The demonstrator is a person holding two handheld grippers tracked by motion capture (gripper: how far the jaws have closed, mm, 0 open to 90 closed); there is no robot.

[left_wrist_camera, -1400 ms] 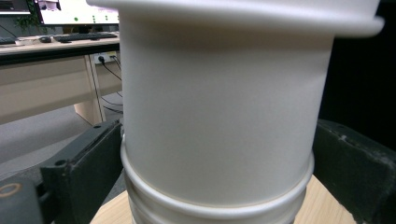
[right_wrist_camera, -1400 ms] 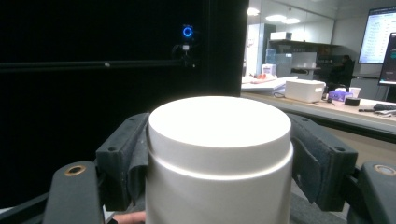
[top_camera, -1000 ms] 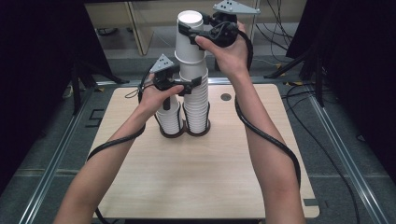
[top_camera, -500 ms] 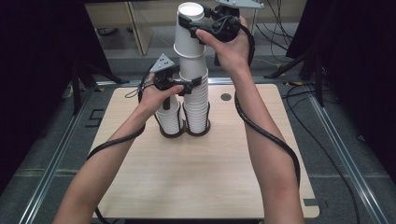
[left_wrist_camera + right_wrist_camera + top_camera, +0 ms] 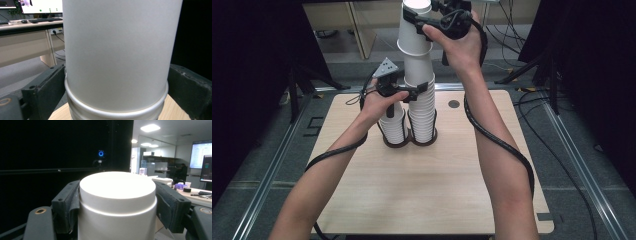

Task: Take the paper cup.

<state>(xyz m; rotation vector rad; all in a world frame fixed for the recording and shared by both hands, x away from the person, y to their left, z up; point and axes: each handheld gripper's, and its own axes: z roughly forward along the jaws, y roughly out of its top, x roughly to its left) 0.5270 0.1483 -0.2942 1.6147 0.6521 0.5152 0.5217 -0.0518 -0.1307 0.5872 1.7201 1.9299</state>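
From the high view, the right gripper (image 5: 419,22) pinches an upturned white paper cup (image 5: 414,30) lifted above the taller stack of cups (image 5: 421,107), its rim still over the stack's top cup. The left gripper (image 5: 419,91) clamps that stack, which stands in a dark holder (image 5: 408,143) on the tabletop (image 5: 412,190) beside a shorter stack (image 5: 393,125). The right gripper view adds the cup's flat bottom (image 5: 117,185) wedged between both jaws; the left gripper view shows jaws pressed against the stack's wall (image 5: 117,57) just above a rolled rim (image 5: 115,113).

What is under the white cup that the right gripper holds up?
Under the raised cup another upside-down cup pokes out, topping the tall stack. The left gripper clamps that stack. The stack sits in a dark ring holder. How deep the inner cup reaches is hidden.
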